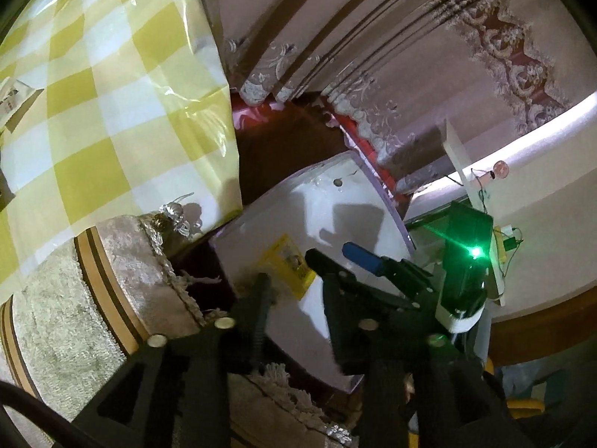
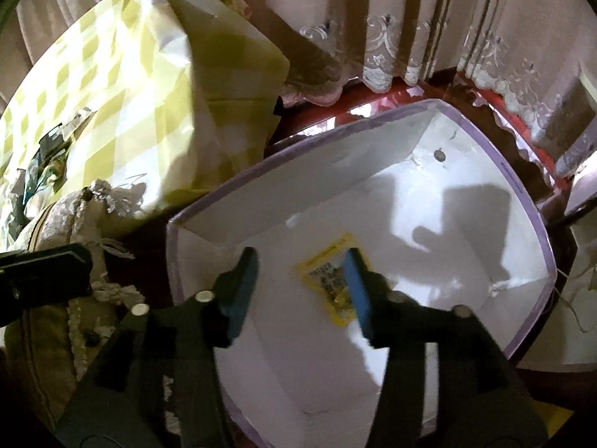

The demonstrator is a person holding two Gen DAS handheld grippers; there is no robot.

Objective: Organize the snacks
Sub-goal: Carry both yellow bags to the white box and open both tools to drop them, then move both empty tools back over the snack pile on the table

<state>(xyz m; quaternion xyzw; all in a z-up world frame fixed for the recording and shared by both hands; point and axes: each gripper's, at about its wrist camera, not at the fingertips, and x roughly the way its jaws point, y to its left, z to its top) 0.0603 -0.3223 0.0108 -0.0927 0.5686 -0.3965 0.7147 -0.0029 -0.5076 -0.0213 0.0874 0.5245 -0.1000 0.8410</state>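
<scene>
Both claws hung spread and empty over the white box (image 2: 429, 201). Right claw (image 2: 302, 280) framed a yellow packet (image 2: 328, 276) below; left claw (image 1: 287, 272) likewise.

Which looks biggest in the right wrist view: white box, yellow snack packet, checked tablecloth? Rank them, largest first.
1. White box, though nearness to the camera inflates it.
2. Checked tablecloth, partly cut off by the frame, so its rank against the box is unsure.
3. Yellow snack packet, clearly smallest.

Yellow packet (image 2: 333, 280) bears print, too blurred to read
</scene>
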